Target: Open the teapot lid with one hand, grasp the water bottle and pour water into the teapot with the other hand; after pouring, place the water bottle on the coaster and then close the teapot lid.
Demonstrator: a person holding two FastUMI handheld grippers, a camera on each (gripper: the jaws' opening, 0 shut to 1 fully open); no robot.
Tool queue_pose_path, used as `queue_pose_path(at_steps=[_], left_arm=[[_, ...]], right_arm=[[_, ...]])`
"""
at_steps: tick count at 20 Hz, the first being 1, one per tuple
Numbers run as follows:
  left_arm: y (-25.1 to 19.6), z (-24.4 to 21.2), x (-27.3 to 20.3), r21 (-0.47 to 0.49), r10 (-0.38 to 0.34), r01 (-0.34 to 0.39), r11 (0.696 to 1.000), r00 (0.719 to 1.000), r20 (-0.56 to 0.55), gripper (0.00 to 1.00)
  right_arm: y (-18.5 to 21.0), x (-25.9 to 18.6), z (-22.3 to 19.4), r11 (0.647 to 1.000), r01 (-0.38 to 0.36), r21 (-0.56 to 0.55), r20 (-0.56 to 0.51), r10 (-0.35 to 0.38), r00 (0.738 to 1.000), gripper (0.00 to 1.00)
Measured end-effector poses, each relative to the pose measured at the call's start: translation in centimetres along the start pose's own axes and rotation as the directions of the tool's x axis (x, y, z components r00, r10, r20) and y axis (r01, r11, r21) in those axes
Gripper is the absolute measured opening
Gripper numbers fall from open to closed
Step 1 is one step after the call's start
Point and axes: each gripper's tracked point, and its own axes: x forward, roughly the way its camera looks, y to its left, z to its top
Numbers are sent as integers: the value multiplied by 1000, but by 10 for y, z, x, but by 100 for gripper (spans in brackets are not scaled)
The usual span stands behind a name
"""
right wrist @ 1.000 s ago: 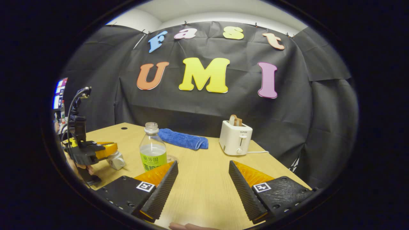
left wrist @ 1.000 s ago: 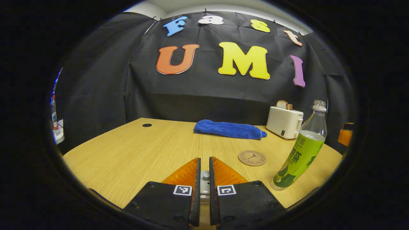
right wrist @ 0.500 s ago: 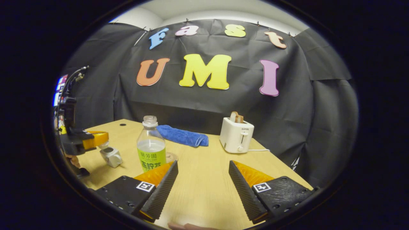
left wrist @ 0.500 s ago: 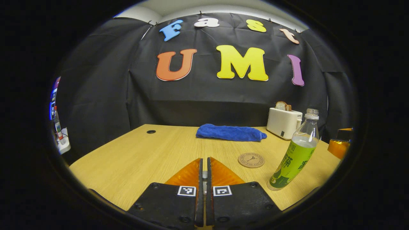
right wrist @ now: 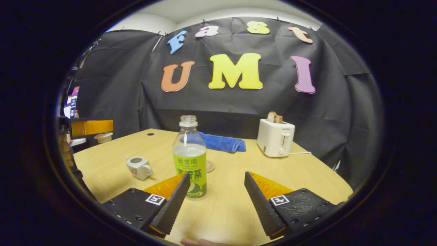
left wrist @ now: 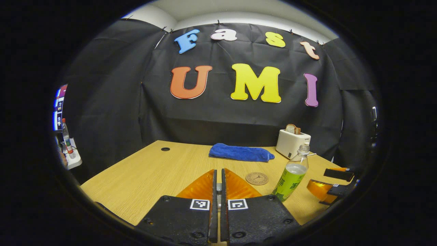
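On table [right wrist: 232, 205]: uncapped half-full bottle [right wrist: 189, 160], lidless teapot [right wrist: 138, 167]; right claw [right wrist: 216, 191] apart, left claw [left wrist: 218, 191] clamping lid [right wrist: 103, 137].

A green-labelled clear water bottle [right wrist: 189, 160] is showing beside a white teapot [right wrist: 138, 167] on the pale wood-grain table [right wrist: 235, 201]. A blue towel [left wrist: 241, 152] and cream-white toaster [right wrist: 275, 138] are sitting behind; the tan coaster [left wrist: 257, 178] is bearing a dark printed ring.

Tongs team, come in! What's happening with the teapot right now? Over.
Left tongs shut on lid, held high. Right tongs open, just short of bottle. Teapot open. Nothing blocking.
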Motion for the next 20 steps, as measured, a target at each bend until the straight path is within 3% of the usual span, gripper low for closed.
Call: queue_pose_path(at_steps=[1,7,13,18,19,20], left_arm=[[3,0,-7,1,10,-10,1000,1000,-13,5],[5,-5,-45,13,-9,9,1000,999,-35,5],[22,14,-57,0,-24,24,1000,1000,4,5],[44,12,-57,-35,-6,5,999,1000,-14,5],[47,10,-56,-33,-3,2,999,1000,-20,5],[48,10,-57,-30,-6,5,1000,1000,-22,5]], right_arm=[[6,2,-3,1000,-16,-1,3,16,1000,94],[36,18,-13,998,-56,-38,17,57,998,96],[47,36,5,1000,11,-14,45,-10,999,98],[53,60,-1,999,48,12,-18,-48,999,95],[49,61,3,997,71,10,-9,-71,997,93],[49,61,4,997,77,13,-10,-77,997,79]])
